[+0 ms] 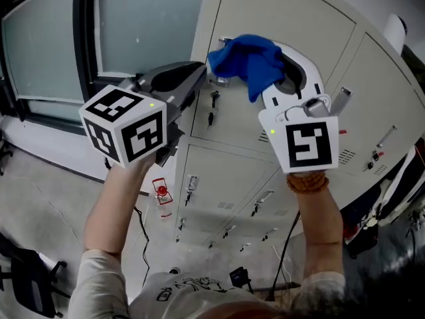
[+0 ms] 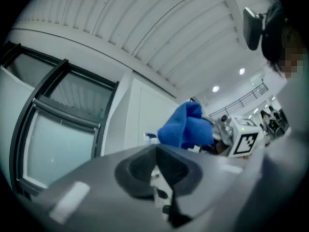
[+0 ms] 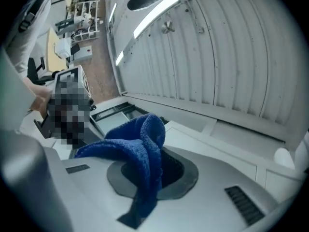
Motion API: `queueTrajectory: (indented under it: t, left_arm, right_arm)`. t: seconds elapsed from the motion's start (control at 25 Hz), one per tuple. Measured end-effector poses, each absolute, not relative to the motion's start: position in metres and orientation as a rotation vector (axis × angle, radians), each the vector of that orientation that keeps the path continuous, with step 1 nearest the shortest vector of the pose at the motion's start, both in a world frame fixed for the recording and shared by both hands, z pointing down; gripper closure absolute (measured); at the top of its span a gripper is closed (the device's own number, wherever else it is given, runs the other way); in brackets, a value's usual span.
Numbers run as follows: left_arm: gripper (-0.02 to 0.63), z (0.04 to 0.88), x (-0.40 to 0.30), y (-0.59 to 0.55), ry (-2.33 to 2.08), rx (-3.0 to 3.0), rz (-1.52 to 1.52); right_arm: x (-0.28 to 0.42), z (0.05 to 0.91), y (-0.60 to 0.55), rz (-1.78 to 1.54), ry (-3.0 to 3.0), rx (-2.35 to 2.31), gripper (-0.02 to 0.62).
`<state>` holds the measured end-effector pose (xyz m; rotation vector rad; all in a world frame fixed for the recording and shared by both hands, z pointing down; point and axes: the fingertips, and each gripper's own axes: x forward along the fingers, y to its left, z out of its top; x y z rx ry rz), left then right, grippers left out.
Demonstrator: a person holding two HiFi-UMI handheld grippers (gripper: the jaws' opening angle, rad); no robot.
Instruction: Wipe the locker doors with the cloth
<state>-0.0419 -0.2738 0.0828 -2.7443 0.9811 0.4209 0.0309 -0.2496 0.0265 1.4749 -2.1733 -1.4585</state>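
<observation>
**A:** What is met first, nearest the camera?

**B:** A white printed shirt [image 1: 192, 288] is seen at the bottom edge; its print is too small to be read. Two bare forearms [image 1: 116, 205] are raised from it, and an orange beaded band [image 1: 307, 182] is worn at the right wrist.

**A:** And the tools?

**B:** The left gripper [image 1: 198, 72] is carried with its jaws brought together, and nothing is held between them. The right gripper [image 1: 280, 64] is clamped on the blue cloth [image 1: 247, 60], which is bunched above its jaws with one end hanging down. Each marker cube [image 1: 126, 126] is covered with black and white square patterns.

**A:** Where is the cloth held?

**B:** It is held up before an upper locker door [image 1: 265, 12], just beside the left gripper's tip. Whether the door is touched cannot be told.

**A:** What stands around it?

**B:** Keys [image 1: 213, 101] are hung from the door just under the cloth, close beside the left gripper. The lower doors [image 1: 219, 171] are fitted with latches [image 1: 190, 188], and a red tag [image 1: 160, 190] is seen at their left edge. Vent slots [image 1: 345, 156] are cut in the door to the right of the right gripper. Farther left a dark-framed window [image 1: 46, 45] is set, and a black cable [image 1: 142, 234] is laid across the floor [image 1: 40, 198] below.
</observation>
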Motion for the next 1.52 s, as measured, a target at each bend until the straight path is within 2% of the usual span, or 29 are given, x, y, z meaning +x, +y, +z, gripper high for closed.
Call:
queueTrajectory:
  t: [0.28, 0.48, 0.76, 1.24, 1.52]
  left_arm:
    - [0.604, 0.016, -0.057, -0.284, 0.999, -2.647, 0.395]
    - [0.604, 0.005, -0.060, -0.283, 0.983, -2.619, 0.371]
    - [0.604, 0.043, -0.055, -0.294, 0.921, -2.749, 0.378]
    - [0.604, 0.127, -0.040, -0.308, 0.957, -2.796, 0.329]
    - [0.604, 0.177, -0.035, -0.313, 0.975, -2.858, 0.279]
  right_arm:
    - [0.009, -0.104, -0.272, -1.804, -1.814, 1.588, 0.568]
    - [-0.007, -0.118, -0.298, -1.824, -1.527, 1.574, 0.567]
    - [0.004, -0.062, -0.300, -1.854, -1.449, 1.487, 0.568]
    - [0.048, 0.098, -0.295, -1.764, -1.469, 1.467, 0.568]
    - [0.034, 0.178, -0.298, -1.740, -1.539, 1.423, 0.568]
